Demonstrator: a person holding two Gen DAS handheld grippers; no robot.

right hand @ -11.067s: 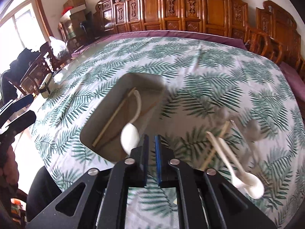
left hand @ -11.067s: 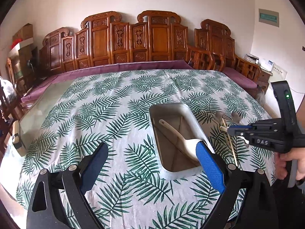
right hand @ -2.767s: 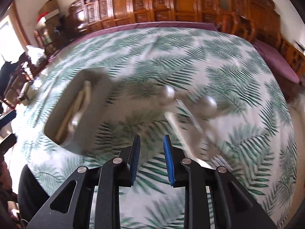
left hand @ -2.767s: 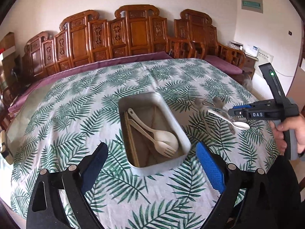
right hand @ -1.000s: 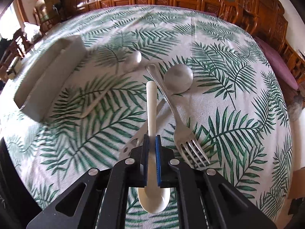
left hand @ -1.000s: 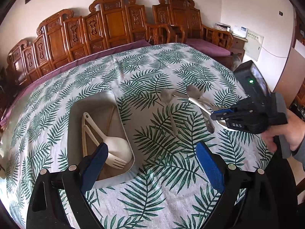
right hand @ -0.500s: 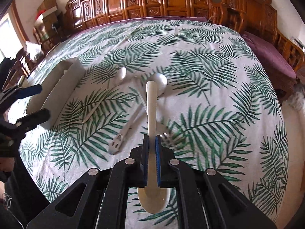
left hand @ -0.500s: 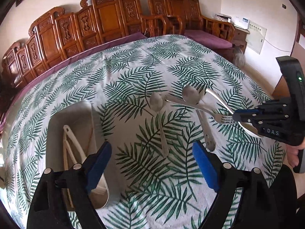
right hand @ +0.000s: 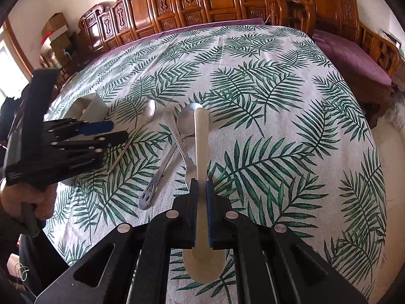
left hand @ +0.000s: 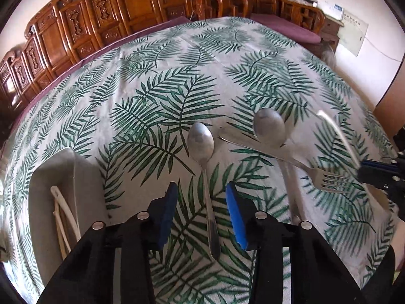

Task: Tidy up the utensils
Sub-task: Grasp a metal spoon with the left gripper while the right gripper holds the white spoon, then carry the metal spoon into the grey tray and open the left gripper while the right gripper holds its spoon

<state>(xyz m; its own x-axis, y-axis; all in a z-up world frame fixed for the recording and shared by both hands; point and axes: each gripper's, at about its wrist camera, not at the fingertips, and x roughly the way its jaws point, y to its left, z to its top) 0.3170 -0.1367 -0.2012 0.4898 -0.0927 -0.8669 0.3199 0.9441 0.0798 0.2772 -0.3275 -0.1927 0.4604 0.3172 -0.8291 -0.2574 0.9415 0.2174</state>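
My left gripper (left hand: pixel 201 207) is open, its blue pads on either side of the handle of a metal spoon (left hand: pixel 202 149) lying on the leaf-print tablecloth. It also shows in the right wrist view (right hand: pixel 111 133). My right gripper (right hand: pixel 201 202) is shut on a cream plastic spoon (right hand: pixel 201 136), held above the cloth with its bowl toward the camera. A second metal spoon (left hand: pixel 269 129) and a metal fork (left hand: pixel 326 177) lie crossed to the right. The grey tray (left hand: pixel 50 177) at the left holds cream utensils (left hand: pixel 63 212).
Carved wooden chairs (left hand: pixel 141 2) line the far side of the round table. The table edge (right hand: pixel 377 152) drops off at the right. The person's hand (right hand: pixel 27 202) holds the left gripper at the left of the right wrist view.
My left gripper has come down and forward over the metal spoon, and its jaws have narrowed around the handle. My right gripper still holds the cream spoon, lifted to the right.
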